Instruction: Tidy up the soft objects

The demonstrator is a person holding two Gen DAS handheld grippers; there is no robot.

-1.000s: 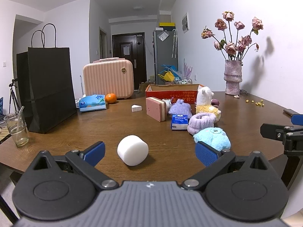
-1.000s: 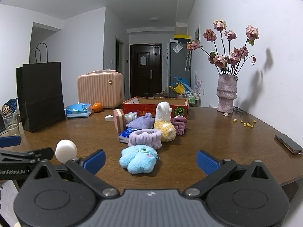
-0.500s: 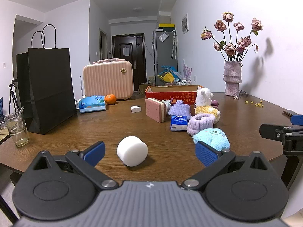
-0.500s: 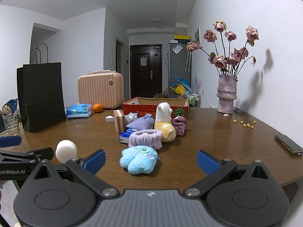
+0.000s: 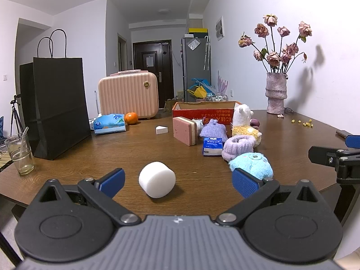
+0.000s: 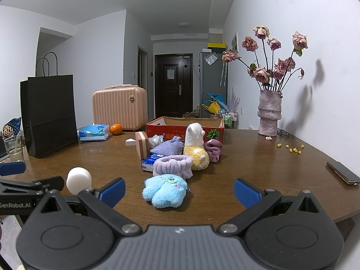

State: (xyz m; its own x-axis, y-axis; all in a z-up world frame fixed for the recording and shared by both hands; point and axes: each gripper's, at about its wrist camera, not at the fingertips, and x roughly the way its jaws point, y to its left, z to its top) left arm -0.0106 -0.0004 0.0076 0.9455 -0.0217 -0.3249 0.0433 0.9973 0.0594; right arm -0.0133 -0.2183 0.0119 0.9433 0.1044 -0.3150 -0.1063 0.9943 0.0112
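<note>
The left gripper [image 5: 178, 183] has its blue fingers [image 5: 112, 181] spread wide and empty, low in the frame; a white foam cylinder [image 5: 157, 179] lies on the table [image 5: 112, 153] between them, touching neither. The right gripper [image 6: 179, 191] is likewise spread wide and holds nothing, with a blue plush [image 6: 165, 190] on the table between its fingers at lower centre. Just behind the plush lies a lilac headband [image 6: 173, 165], then a white-and-yellow alpaca [image 6: 196, 149], a purple scrunchie [image 6: 213, 148], a lavender pouch [image 6: 167, 148], a blue tissue pack [image 6: 150, 162] and a pink sponge [image 6: 141, 145] standing on edge. Behind this cluster, at mid-frame, sits an open red box [image 6: 184, 127]. At left stand a black bag [image 6: 48, 114] and a glass [image 5: 20, 154]; at right, a vase [image 6: 270, 115] of roses and a phone [image 6: 343, 172].
</note>
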